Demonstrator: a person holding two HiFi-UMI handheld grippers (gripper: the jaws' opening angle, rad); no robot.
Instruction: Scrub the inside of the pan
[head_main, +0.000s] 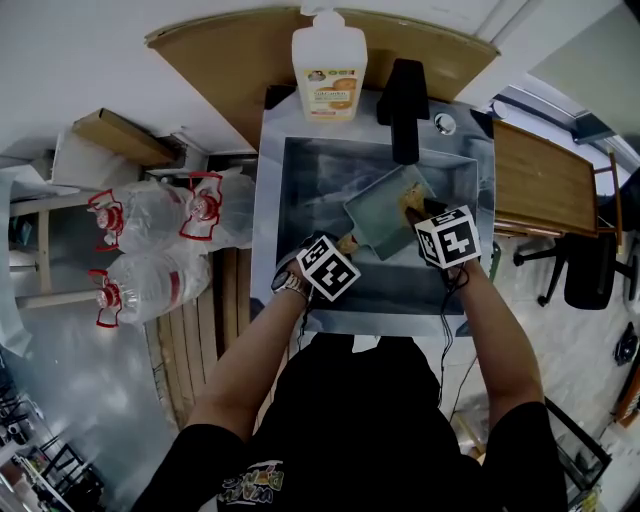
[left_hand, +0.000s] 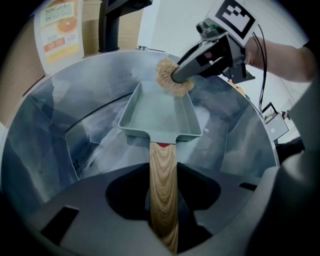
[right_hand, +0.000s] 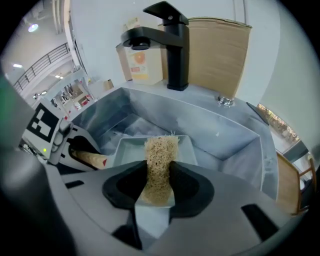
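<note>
Head view | step: scrubbing pan (left_hand: 157, 112), in sink (head_main: 300, 170) | left gripper (head_main: 346, 245) clamps handle (left_hand: 163, 175), pan just ahead | right gripper (left_hand: 176, 77) pinches scrubber (right_hand: 160, 160) at far rim | next: likely press down, sweep floor

Matt grey-green pan (left_hand: 158, 113) with grained wooden handle (left_hand: 163, 186), coarse fibrous scrubber (right_hand: 160, 160), dull brushed-metal sink (left_hand: 65, 111).

Soap bottle (head_main: 329, 62) beside black faucet (head_main: 403, 105) — water jugs (head_main: 150, 215) farther left.
</note>
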